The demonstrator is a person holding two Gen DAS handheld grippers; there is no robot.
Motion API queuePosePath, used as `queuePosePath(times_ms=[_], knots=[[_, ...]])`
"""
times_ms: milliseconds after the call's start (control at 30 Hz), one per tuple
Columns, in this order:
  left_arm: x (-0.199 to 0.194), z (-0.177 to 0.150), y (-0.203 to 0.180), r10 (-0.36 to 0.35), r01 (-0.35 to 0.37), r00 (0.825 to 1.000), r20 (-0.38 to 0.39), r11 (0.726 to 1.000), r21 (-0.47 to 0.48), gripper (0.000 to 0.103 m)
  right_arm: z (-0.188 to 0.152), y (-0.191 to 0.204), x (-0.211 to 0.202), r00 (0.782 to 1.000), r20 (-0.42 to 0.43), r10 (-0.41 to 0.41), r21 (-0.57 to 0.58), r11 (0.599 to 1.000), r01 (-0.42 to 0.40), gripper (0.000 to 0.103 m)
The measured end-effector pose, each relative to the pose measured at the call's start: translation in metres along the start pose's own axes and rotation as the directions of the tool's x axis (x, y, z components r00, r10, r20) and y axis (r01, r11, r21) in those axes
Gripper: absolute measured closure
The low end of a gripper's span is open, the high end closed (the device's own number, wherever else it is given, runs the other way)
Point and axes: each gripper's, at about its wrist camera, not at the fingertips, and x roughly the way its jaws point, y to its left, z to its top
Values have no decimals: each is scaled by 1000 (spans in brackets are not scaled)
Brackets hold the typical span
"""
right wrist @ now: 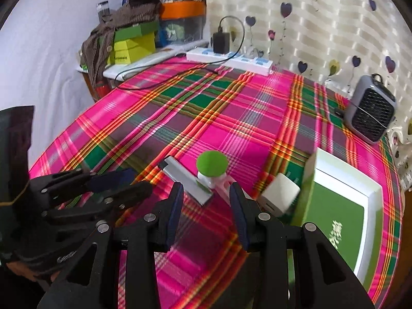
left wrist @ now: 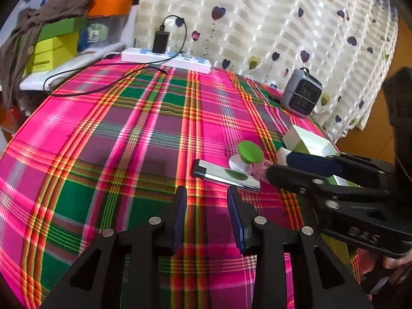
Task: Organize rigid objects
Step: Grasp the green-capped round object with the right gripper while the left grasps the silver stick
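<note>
A green-capped, mushroom-shaped object (right wrist: 212, 163) (left wrist: 249, 152) stands on a white base on the plaid tablecloth (right wrist: 231, 118). A flat silver bar with a black end (right wrist: 185, 180) (left wrist: 226, 175) lies against it, and a small pink piece (right wrist: 225, 181) sits beside the base. My right gripper (right wrist: 206, 190) (left wrist: 279, 164) is open, its tips just short of these things. A white cube (right wrist: 280, 195) rests right of its right finger, next to a green box with a white rim (right wrist: 340, 206) (left wrist: 306, 139). My left gripper (left wrist: 206, 193) (right wrist: 143, 180) is open over bare cloth, left of the bar.
A white power strip with a black charger (left wrist: 167, 58) (right wrist: 229, 59) lies at the table's far edge. A small grey fan (left wrist: 301, 95) (right wrist: 370, 108) stands at the far right by the curtain. Stacked yellow-green boxes (left wrist: 56, 46) (right wrist: 134, 43) sit beyond the far left corner.
</note>
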Motion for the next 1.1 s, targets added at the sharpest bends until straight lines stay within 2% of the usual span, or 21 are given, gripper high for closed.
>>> queuePosePath(times_ms=[500,733,767,1100], knots=[[-7,5,14,-10,12,999,35,998,-61,72,29,-1,47,992,-108,-62,-8,998,61,64],[-8,4,16,-11,14,999,41,998,-68,72,33,1,57,991,-119,-66,-16,998,64,65],[-9,4,16,-10,13,999,42,997,-70,72,33,2,56,992,-114,-62,-15,998,60,68],[-20,2,26,15,-9,998,59,995,-101,72,23,19,48,992,-120,34,-31,999,-38,68]])
